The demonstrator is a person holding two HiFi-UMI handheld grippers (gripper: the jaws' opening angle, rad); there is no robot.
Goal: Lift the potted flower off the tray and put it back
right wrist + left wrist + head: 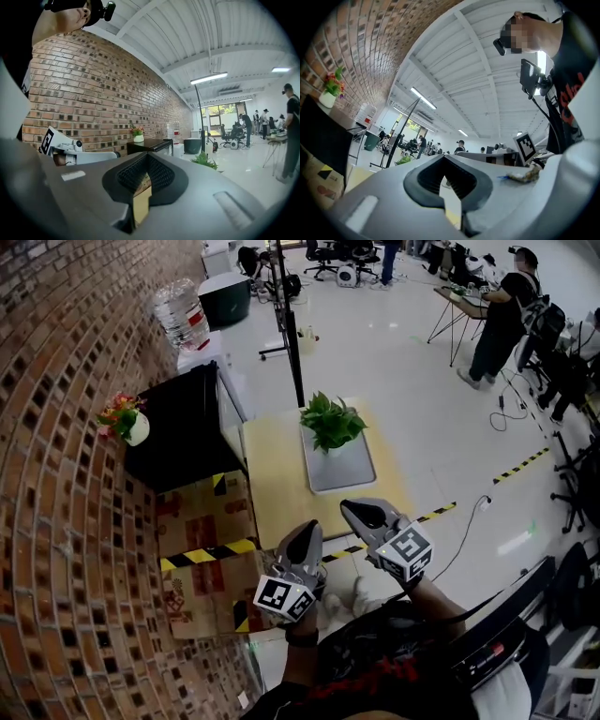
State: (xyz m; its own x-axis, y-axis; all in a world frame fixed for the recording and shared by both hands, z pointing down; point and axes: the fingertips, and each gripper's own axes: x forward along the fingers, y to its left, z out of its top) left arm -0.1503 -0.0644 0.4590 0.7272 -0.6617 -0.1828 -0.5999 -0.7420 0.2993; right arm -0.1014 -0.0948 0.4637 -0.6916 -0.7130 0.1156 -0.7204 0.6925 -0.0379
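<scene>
Plant [331, 423] is on the tray [354, 476], upright at its far end, and the near half of the tray is bare. Tray lies on the yellow worktop [277, 486], toward its right side. Either not lifted yet or already put back, can't tell which. Left tool [307, 531] and right tool [356, 512] are side by side at the worktop's near edge, well apart from the plant, both aimed roughly level toward it. Both are pressed together with nothing between the jaws; each tool's own camera shows only a thin slit at the notch. My read: approach or standby, not a grasp. They're held low and close to the body because there's nothing to carry. Whichever one takes the plant has to spread first, then go in low under the leaves, since the foliage overhangs and a high grip would crush it. Two tools up suggests one each side, but can't confirm. With the plant at the far end, it's a long reach across the tray, and a grip that lands on leaves could tip it. Other flowers in a white vase [131, 426] sit on the black cabinet [187, 418] by the brick wall [56, 521]. No tray under them, so I'd say not the target.
</scene>
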